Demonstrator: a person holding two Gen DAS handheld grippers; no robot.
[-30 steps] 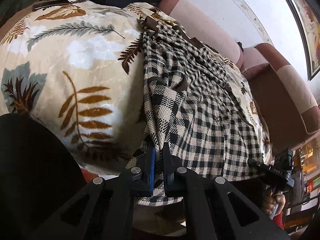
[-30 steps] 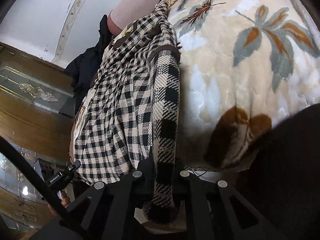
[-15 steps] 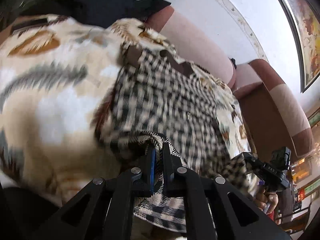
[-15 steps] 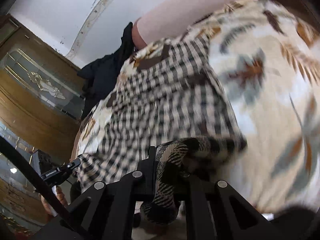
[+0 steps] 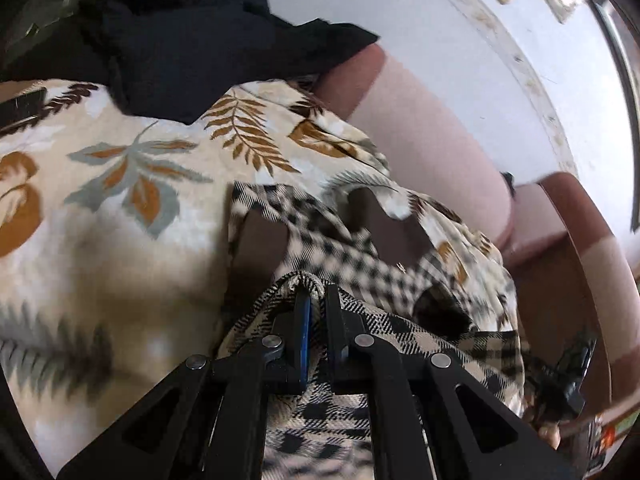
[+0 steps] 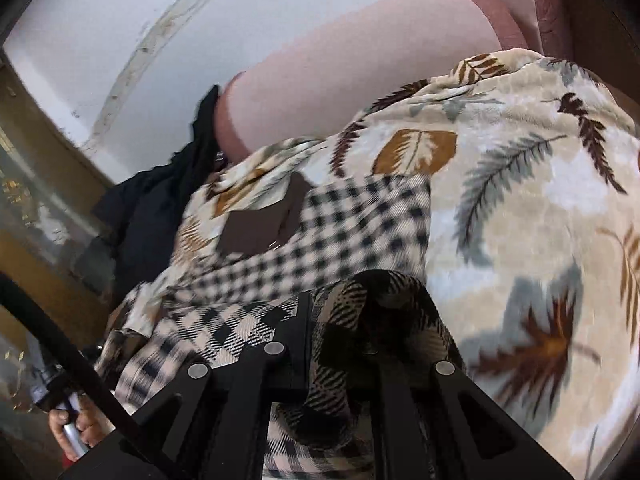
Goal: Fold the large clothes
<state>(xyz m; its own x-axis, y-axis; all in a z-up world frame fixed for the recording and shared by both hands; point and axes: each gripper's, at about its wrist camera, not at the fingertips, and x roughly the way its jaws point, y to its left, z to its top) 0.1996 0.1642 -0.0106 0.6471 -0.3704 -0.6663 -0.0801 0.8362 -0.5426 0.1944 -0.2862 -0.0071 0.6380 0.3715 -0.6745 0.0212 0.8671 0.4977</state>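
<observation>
A beige and black checked garment (image 5: pixel 340 248) with brown trim lies on a leaf-patterned blanket (image 5: pixel 100 184). My left gripper (image 5: pixel 316 304) is shut on one corner of its hem, and the cloth bunches over the fingertips. In the right wrist view the same checked garment (image 6: pixel 352 232) lies ahead on the blanket (image 6: pixel 520 200). My right gripper (image 6: pixel 340 312) is shut on the other hem corner, whose fabric drapes over and hides the right finger. The lifted hem spans between both grippers, folded over the lower part toward the brown collar (image 6: pixel 260 224).
A black garment (image 5: pixel 192 48) is heaped at the far end of the sofa. The pink and maroon sofa backrest (image 5: pixel 432 136) runs behind the blanket, with a white wall above. A hand (image 6: pixel 76 428) on the other gripper's handle shows at the lower left of the right wrist view.
Both grippers have carried the hem up and forward over the garment toward the collar. Much less of the checked cloth lies spread out ahead, and the backrest and black garment look closer.
</observation>
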